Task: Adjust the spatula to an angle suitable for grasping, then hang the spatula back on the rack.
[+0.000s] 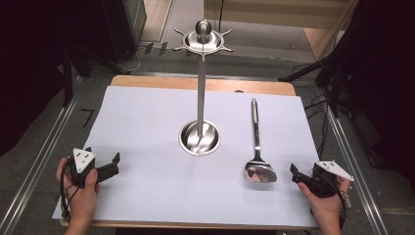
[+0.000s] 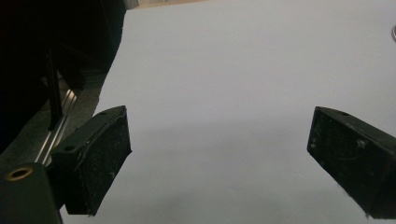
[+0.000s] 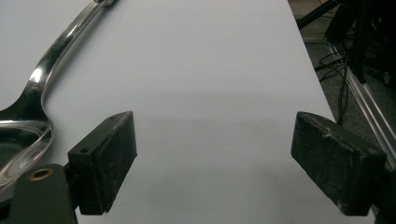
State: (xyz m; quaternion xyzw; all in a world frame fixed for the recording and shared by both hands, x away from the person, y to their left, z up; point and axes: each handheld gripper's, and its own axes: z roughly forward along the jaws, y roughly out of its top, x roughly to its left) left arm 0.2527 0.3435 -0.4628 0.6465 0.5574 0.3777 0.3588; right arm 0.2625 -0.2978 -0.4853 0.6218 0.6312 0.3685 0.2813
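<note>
Both my grippers, left point(image 1: 113, 165) and right point(image 1: 297, 174), rest wide open, empty. The spoon point(image 1: 258, 155) beside the right one looks slick; I risk a shallow pinch skidding it toward the stand point(image 1: 200, 88).

The high camera looks forward and down over the whole white paper-covered table point(image 1: 147, 147). Each gripper camera sits low, close above that sheet; the right one shares the shiny steel ladle point(image 3: 32, 107) point(image 1: 258, 161).

the ladle point(image 1: 258, 152) is laid on the surface point(image 1: 147, 117) right of the stand point(image 1: 199, 132), just beside the right tool point(image 1: 299, 177).
</note>
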